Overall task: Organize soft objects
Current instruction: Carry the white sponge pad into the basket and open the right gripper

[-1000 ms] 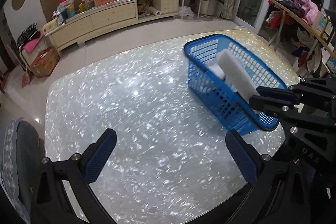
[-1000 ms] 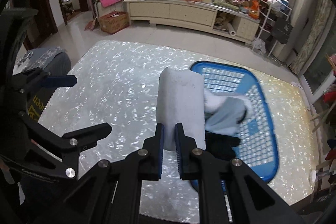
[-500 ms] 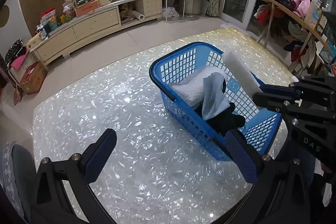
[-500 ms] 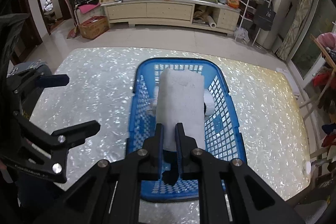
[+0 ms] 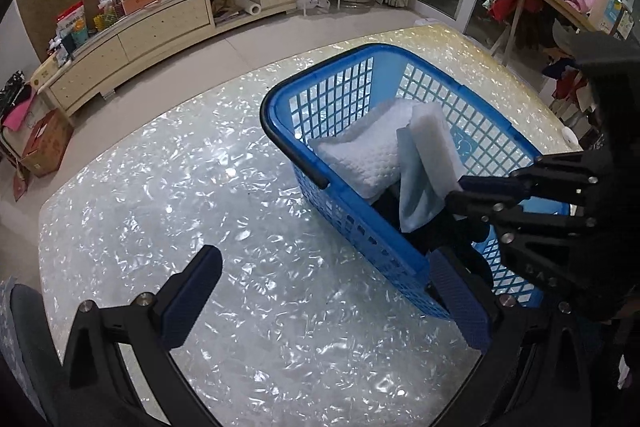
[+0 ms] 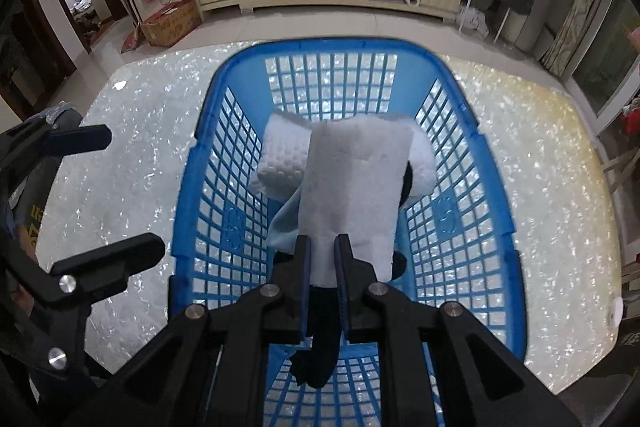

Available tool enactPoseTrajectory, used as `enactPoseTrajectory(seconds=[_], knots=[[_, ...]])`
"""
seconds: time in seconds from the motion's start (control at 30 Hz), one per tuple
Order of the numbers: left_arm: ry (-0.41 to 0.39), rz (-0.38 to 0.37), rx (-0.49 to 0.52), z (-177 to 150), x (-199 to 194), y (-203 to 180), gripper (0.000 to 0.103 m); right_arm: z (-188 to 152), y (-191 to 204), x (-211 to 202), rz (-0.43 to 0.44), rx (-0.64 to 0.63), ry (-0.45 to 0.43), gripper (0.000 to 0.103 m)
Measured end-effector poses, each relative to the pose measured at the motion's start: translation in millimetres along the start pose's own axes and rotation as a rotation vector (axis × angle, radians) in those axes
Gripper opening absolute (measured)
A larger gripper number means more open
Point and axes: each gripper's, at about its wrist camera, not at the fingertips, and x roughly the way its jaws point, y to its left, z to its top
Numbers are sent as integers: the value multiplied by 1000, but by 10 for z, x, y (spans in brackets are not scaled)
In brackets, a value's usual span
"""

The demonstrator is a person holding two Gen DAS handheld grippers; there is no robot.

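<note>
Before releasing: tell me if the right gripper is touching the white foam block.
Touching. Right wrist view: right gripper pinches the white foam block's near end.

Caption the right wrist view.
Right gripper lowers a white foam block into the blue plastic lattice basket.

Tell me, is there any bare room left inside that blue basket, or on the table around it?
The table is bare left of the blue basket, out to the left gripper. Inside the basket, the far end behind the white pillow shows bare mesh. The middle is crowded: pillow, light blue cloth, dark cloth, and the white foam pad pinched in the right gripper.
</note>
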Motion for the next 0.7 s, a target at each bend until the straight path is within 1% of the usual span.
enactPoseTrajectory(seconds=[0.13, 0.23, 0.33, 0.37, 0.4, 0.47, 0.53, 0.6, 0.63, 0.67, 0.7], knots=[[-3, -7, 1, -6, 38, -6, 103, -14, 32, 25, 27, 11, 12, 14], [0, -9, -6, -29, 41, -2, 103, 6, 29, -25, 19, 1, 9, 16], [-1, -19, -16, -73, 8, 4, 103, -16, 48, -91, 22, -2, 9, 33], [-1, -23, -19, -92, -5, 2, 103, -36, 39, -123, 28, 6, 3, 44], [-8, -30, -21, -127, -42, -7, 103, -65, 32, -159, 30, 13, -1, 53], [-13, -43, -20, -180, -99, -36, 103, -132, 27, -254, 31, 20, -20, 59], [-22, -50, -25, -228, -166, -63, 103, -203, 35, -363, 27, 21, -37, 64], [-35, -45, -31, -271, -238, -89, 103, -271, 62, -476, 28, 36, -59, 76], [-43, -35, -34, -294, -283, -102, 103, -300, 56, -526, 29, 40, -70, 79], [-57, -23, -39, -320, -335, -115, 103, -326, 56, -575, 26, 46, -80, 86], [-73, -18, -42, -348, -389, -129, 103, -366, 59, -644, 21, 54, -95, 90]])
